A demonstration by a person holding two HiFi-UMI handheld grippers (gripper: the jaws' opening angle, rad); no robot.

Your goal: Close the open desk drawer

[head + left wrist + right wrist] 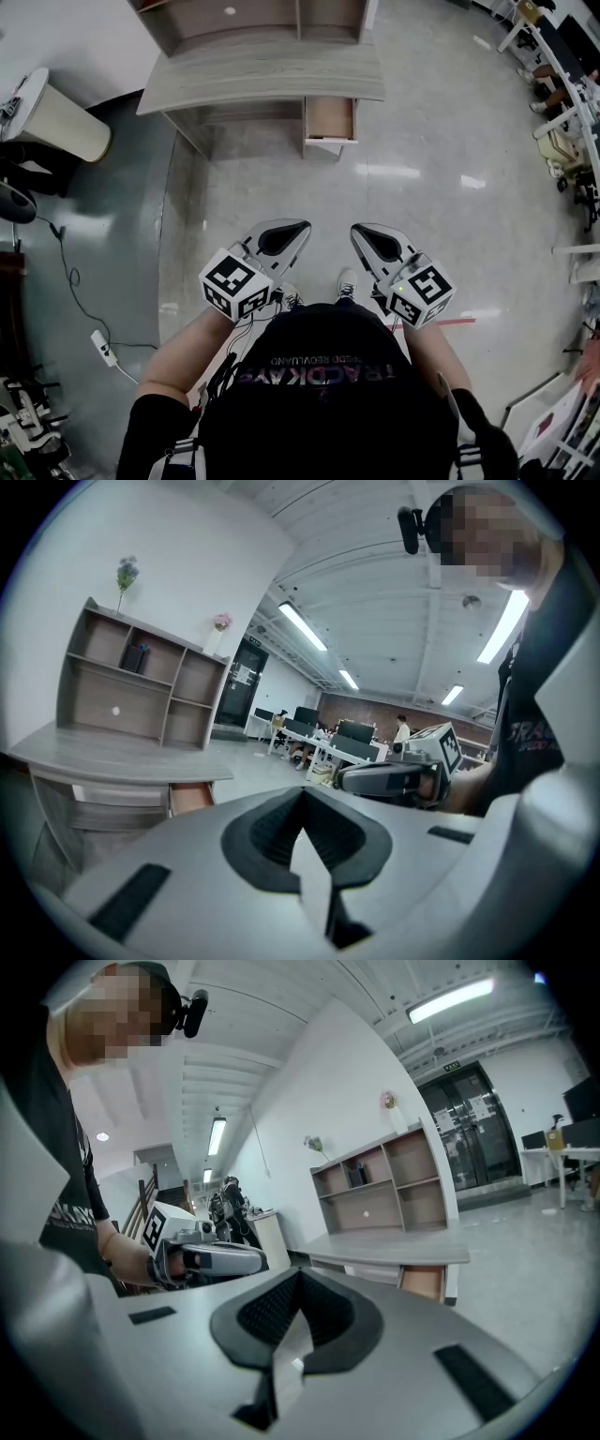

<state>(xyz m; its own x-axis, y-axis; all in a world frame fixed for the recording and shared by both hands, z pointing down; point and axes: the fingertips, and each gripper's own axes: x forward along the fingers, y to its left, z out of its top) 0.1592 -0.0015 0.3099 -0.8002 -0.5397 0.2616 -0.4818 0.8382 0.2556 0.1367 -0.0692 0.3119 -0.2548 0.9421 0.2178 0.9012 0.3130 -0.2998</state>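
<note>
The grey wooden desk (pixel 262 80) stands ahead across the glossy floor. Its drawer (pixel 330 120) is pulled out under the right end and shows a brown inside. In the left gripper view the drawer (pixel 190 797) lies to the left, and in the right gripper view the drawer (pixel 424 1281) lies to the right. My left gripper (pixel 302 225) and right gripper (pixel 357 228) hover side by side in front of my body, well short of the desk. Both are shut and empty. The left gripper (pixel 302 791) and right gripper (pixel 300 1275) show dark pads pressed together.
A shelf unit (pixel 244 19) sits on the desk's back. A pale cylindrical bin (pixel 56 117) stands at the left. A power strip with cable (pixel 103 347) lies on the dark floor mat. Office desks and chairs (pixel 562 94) line the right side.
</note>
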